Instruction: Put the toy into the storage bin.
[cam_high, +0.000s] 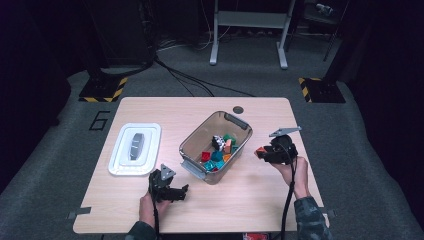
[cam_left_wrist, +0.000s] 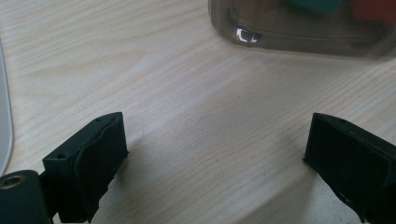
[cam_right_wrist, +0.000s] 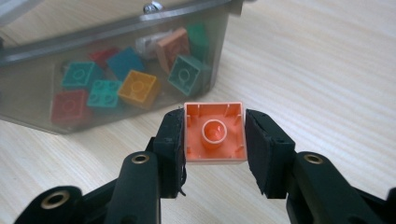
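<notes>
My right gripper (cam_right_wrist: 214, 140) is shut on an orange brick (cam_right_wrist: 215, 134), whose hollow underside faces the camera. In the high view that right gripper (cam_high: 261, 153) hangs just right of the clear bin (cam_high: 239, 122), with the orange brick (cam_high: 260, 152) at its tip. The clear bin (cam_right_wrist: 42, 51) holds several bricks in red, teal, green, yellow and orange. My left gripper (cam_left_wrist: 217, 154) stands open over bare wood, nothing between its jaws. From above, the left gripper (cam_high: 181, 191) lies near the front edge, below the bin's near corner.
A white lid or tray (cam_high: 120, 165) with a grey oval piece (cam_high: 135, 145) on it rests at the table's left. A round cable hole (cam_high: 238, 109) sits near the far edge. The bin's lower wall (cam_left_wrist: 299, 39) is close ahead of the left gripper.
</notes>
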